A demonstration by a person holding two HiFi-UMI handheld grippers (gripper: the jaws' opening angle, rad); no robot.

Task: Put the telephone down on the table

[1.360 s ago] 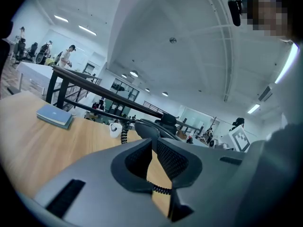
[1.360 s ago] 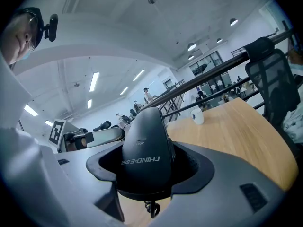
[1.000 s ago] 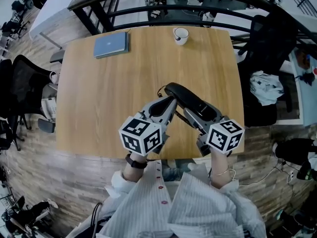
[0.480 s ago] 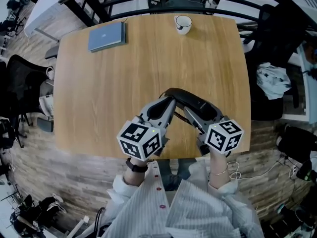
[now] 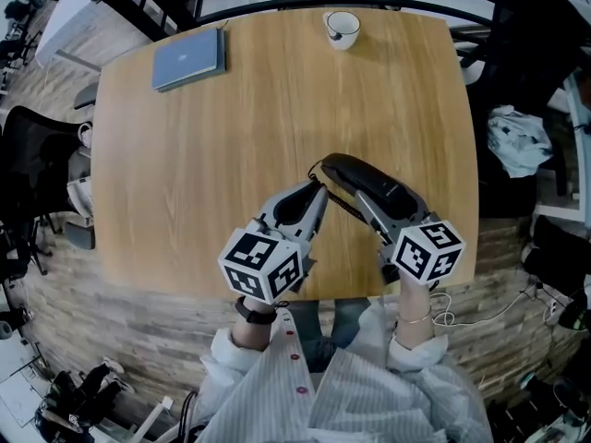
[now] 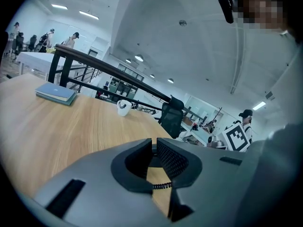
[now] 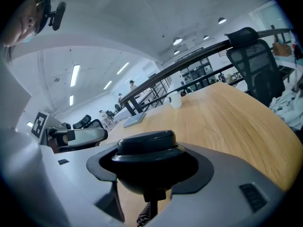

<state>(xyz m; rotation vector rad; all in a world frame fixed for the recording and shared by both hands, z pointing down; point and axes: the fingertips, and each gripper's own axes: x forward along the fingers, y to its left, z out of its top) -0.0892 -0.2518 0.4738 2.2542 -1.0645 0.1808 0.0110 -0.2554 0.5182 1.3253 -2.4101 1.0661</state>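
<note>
The telephone handset (image 5: 355, 175) is pinched at its near end in the right tongs (image 5: 380, 209). The right gripper view shows the rounded black end cap (image 7: 144, 150) seated between the two jaws, with the coiled cord (image 7: 144, 216) dropping out beneath it. It seems to be held a little above the wooden surface (image 5: 185, 173), well to the person's side of the white cup (image 5: 342, 28) and nearer the front edge than the cup's edge.

Its long axis runs along the line of the right tongs. The free end points away from the person, slanting left, and falls short of the cup and to the left of it. The blue notebook (image 5: 189, 58) lies far to the left of the cup and well apart from the handset.

The left tongs (image 5: 319, 189) are pressed together, with only a thin slit between the pads (image 6: 142, 157). Their tips sit just beside the handset's free end. A stretch of the cord (image 6: 161, 186) shows through the gap behind the pads, but I cannot tell whether it is gripped.

Only the right hand carries the handset, so putting it down looks like lowering it along its own length onto the bare wood beneath, on the near side of the cup
</note>
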